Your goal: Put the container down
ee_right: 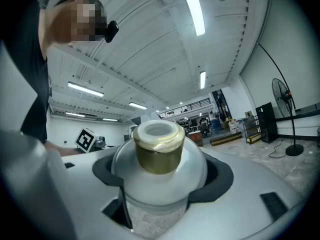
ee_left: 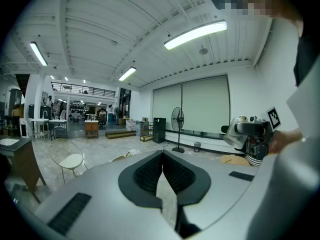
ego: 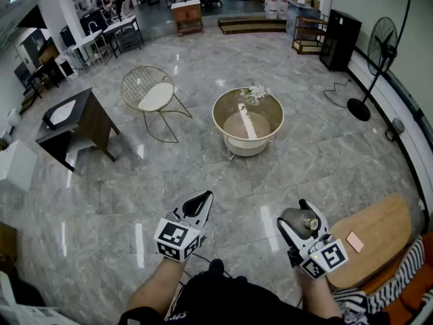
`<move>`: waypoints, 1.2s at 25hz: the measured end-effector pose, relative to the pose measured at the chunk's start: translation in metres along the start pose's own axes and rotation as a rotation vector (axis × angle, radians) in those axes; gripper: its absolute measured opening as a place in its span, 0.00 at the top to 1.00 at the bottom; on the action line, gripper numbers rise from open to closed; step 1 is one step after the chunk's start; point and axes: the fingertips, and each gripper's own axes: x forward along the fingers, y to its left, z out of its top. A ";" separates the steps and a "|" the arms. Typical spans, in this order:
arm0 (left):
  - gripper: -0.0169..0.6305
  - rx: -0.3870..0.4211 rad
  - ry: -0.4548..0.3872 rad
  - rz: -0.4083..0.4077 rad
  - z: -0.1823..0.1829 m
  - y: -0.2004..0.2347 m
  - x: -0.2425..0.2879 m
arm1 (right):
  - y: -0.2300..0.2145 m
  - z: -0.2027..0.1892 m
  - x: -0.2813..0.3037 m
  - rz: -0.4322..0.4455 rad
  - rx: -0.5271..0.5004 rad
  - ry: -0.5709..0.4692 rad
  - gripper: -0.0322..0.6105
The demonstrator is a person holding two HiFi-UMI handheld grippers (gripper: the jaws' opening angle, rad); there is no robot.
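Observation:
The container [ego: 300, 219] is a rounded frosted-glass jar with a gold neck and a white rim. My right gripper [ego: 298, 226] is shut on it and holds it in the air, left of a wooden table top [ego: 376, 239]. In the right gripper view the container [ee_right: 159, 156] fills the space between the two black pads, neck pointing away from the camera. My left gripper [ego: 200, 202] hangs over the floor at the lower middle, shut with nothing in it; its tips meet in the left gripper view [ee_left: 162, 170]. That view also shows the held container [ee_left: 237, 134] at the right.
A pink card [ego: 354, 241] lies on the wooden table top. Further off on the marble floor stand a round glass table [ego: 226, 105] with flowers, a wire chair [ego: 152, 97], a dark desk [ego: 76, 123] and a standing fan [ego: 372, 63].

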 end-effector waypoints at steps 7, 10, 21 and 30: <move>0.95 0.054 -0.043 -0.030 0.011 -0.031 -0.026 | 0.029 0.018 -0.039 -0.027 -0.022 -0.083 0.41; 0.95 0.083 -0.029 -0.041 0.005 -0.039 -0.040 | 0.044 0.016 -0.051 -0.038 -0.028 -0.086 0.41; 0.95 0.047 -0.049 -0.030 0.000 -0.087 -0.076 | 0.064 0.017 -0.107 -0.017 0.027 -0.109 0.41; 0.95 0.031 -0.049 0.006 -0.007 -0.104 -0.094 | 0.061 0.018 -0.122 0.017 0.031 -0.097 0.41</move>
